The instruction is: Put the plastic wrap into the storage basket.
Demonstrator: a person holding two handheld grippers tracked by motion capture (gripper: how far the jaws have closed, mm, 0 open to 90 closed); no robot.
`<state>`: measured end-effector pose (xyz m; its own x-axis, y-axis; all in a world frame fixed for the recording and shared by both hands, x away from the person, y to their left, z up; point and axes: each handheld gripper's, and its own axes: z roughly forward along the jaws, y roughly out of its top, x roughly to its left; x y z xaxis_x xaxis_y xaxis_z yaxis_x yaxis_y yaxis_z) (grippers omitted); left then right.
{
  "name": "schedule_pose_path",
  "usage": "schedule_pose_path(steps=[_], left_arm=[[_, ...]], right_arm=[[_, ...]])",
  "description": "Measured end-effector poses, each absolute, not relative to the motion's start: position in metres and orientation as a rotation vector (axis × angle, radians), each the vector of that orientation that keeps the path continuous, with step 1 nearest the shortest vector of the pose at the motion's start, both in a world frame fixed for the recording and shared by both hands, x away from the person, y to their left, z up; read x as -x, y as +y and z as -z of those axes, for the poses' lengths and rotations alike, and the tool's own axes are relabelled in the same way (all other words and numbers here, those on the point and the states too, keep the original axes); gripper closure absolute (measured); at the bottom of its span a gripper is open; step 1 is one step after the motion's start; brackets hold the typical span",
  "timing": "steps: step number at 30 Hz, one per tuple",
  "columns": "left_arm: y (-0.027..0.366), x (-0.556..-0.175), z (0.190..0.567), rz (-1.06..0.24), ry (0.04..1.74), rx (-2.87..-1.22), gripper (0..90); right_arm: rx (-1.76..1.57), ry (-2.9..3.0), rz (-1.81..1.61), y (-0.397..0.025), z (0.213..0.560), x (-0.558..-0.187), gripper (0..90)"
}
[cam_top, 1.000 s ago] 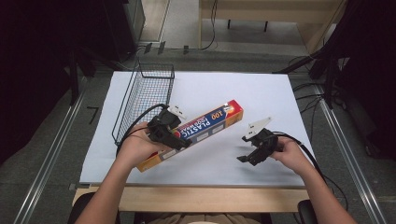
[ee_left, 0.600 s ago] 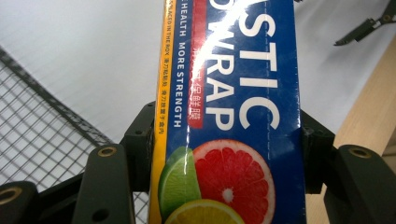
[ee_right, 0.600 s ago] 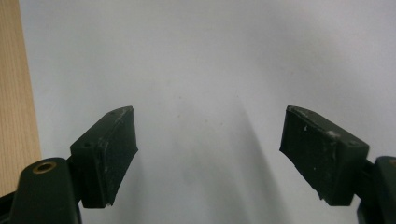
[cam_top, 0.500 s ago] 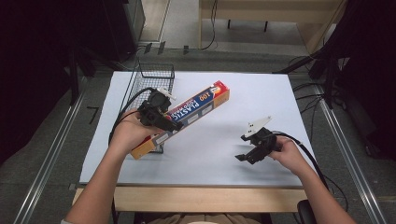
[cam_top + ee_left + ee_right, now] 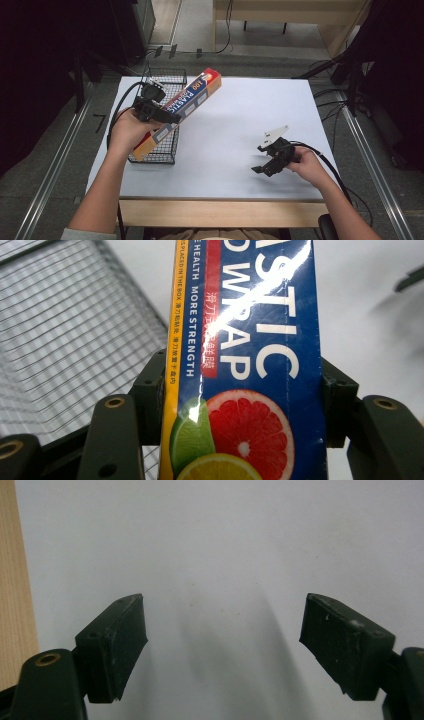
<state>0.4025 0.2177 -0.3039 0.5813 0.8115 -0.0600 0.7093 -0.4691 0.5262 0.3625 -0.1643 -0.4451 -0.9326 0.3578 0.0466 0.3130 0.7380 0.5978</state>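
The left gripper [image 5: 167, 118], jaws clamped on the plastic wrap box [image 5: 181, 106], has swung it from mid-worktop over the wire basket [image 5: 170, 147], seemingly ready to lower it in, while the right gripper [image 5: 260, 165] rests wide open, empty.

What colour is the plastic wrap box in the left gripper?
Mainly blue, with an orange-yellow edge and white lettering; the plastic wrap box shows best in the left gripper view.

Blue-and-orange wrap box [image 5: 179, 106], black wire basket [image 5: 159, 150]
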Motion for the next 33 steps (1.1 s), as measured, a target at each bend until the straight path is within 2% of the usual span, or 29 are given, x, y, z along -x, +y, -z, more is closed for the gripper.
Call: schedule_pose_path(steps=[10, 13, 19, 23, 33], left_arm=[[0.235, -0.423, 0.309, -0.340, 1.464, -2.204, 39.9], [0.239, -0.429, 0.311, -0.391, 1.500, -2.166, 39.9], [0.253, -0.440, 0.318, -0.358, 1.575, -2.120, 39.9], [0.256, -0.443, 0.322, -0.417, 1.611, -2.117, 39.9], [0.263, -0.453, 0.336, -0.388, 1.675, -2.089, 39.9]], right_arm=[[-0.552, 2.867, -0.955, -0.164, 0.446, -0.362, 19.3], [-0.553, 2.867, -0.955, -0.164, 0.446, -0.362, 19.3], [-0.545, 2.871, -0.946, -0.163, 0.446, -0.362, 19.3], [-0.546, 2.873, -0.946, -0.163, 0.446, -0.362, 19.3], [-0.556, 2.864, -0.969, -0.163, 0.444, -0.362, 19.3]])
